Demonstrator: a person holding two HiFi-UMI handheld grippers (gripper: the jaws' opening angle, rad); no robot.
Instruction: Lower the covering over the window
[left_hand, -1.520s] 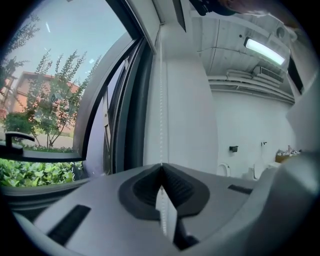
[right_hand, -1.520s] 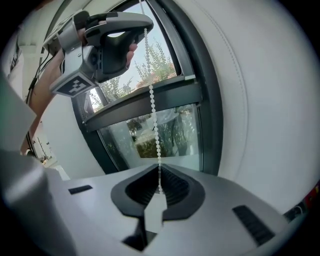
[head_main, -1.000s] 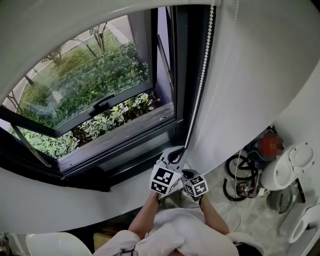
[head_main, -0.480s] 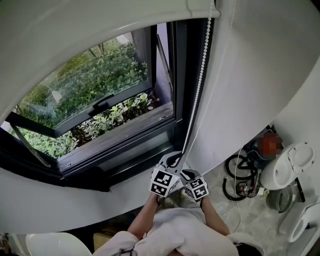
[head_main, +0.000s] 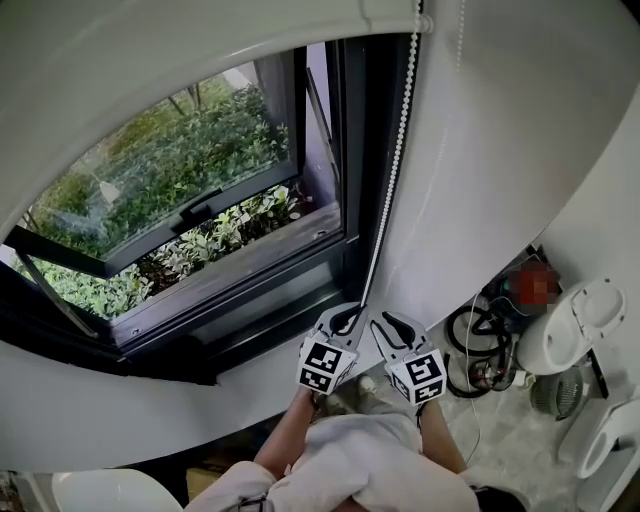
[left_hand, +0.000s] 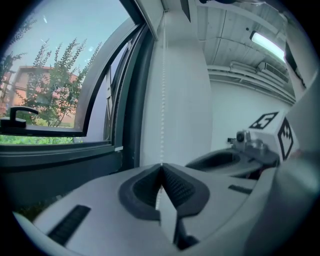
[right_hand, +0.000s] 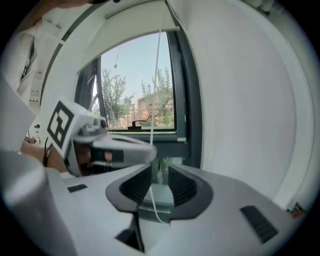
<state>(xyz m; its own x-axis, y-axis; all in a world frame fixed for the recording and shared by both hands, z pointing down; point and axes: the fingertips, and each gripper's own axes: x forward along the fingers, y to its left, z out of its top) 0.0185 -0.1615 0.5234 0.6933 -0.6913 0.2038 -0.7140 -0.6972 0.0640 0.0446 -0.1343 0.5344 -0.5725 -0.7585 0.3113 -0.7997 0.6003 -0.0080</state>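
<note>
A white roller blind (head_main: 150, 70) covers the top of the dark-framed window (head_main: 240, 260). Its white bead chain (head_main: 398, 130) hangs down the right side of the frame. My left gripper (head_main: 349, 317) is shut on this chain; in the left gripper view the chain (left_hand: 162, 100) runs straight up from the closed left gripper (left_hand: 161, 167). Close on its right, my right gripper (head_main: 392, 325) has just been opening. In the right gripper view the chain (right_hand: 154, 100) passes loose through the open right gripper (right_hand: 160, 172), touching neither pad.
The window sash (head_main: 190, 215) is tilted open outward, with green shrubs (head_main: 170, 160) beyond it. A white wall (head_main: 500, 150) rises to the right. On the floor at the right lie black cables (head_main: 470, 350) and white appliances (head_main: 580, 325).
The right gripper let go of the chain, opened and rose from below the left gripper to beside it. The left gripper stays shut on the chain, and the blind's edge sits slightly lower.
</note>
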